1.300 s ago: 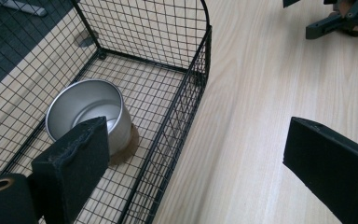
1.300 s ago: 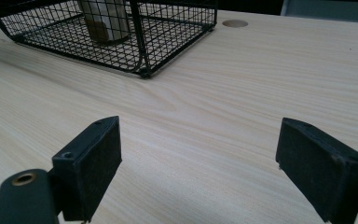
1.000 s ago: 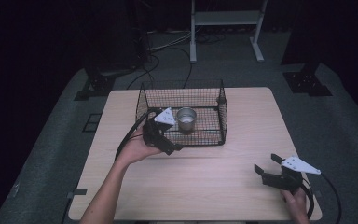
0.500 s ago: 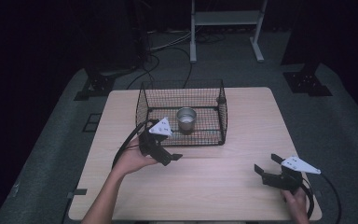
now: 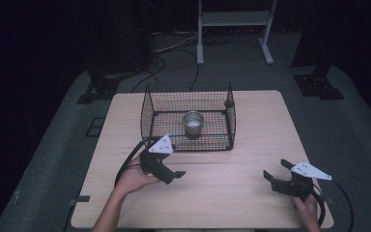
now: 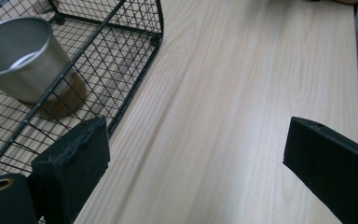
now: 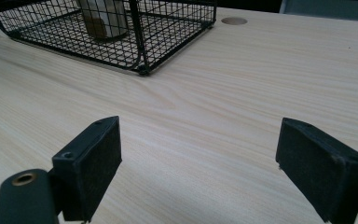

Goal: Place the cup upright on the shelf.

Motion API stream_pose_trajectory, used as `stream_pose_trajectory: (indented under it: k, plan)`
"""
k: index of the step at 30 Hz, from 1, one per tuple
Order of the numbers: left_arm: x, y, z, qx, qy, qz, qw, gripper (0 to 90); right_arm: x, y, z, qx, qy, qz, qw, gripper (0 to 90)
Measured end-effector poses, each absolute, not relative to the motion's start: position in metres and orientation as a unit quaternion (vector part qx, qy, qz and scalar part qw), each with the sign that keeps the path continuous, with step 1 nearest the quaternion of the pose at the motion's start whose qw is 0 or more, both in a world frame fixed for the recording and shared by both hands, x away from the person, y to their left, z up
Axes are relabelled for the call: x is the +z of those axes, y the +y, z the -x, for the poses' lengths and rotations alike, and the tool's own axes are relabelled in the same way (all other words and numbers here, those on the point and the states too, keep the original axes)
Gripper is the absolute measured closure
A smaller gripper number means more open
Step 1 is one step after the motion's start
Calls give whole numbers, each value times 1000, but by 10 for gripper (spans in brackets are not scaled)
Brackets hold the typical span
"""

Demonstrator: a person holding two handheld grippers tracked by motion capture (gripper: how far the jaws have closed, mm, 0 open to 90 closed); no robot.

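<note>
While cup (image 5: 192,124) sits in basket (image 5: 147,113), bare table (image 5: 232,193) beside.

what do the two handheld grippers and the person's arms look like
Both the left gripper and right gripper are black, each with two blocky padded jaws, a pale grey three-cornered plate on top and a black cable trailing back. The forearms appear bare, with no sleeves in sight.

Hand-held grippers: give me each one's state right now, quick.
Left hand-held gripper: open, holding nothing, beside the black wire basket.
Right hand-held gripper: open, holding nothing, over the bare wooden table.
</note>
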State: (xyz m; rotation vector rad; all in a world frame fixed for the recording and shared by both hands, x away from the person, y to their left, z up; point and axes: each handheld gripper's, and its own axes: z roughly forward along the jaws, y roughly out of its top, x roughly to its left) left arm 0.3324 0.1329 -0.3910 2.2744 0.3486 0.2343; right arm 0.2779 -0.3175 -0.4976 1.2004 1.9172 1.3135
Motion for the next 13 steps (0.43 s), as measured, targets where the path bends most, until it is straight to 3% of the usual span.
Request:
stream_pose_trajectory:
  k: [13]
  plan:
    - [-413, 145, -301, 98, 142, -879, 444, 60, -498, -317, -278, 484, 708, -444, 258, 135]
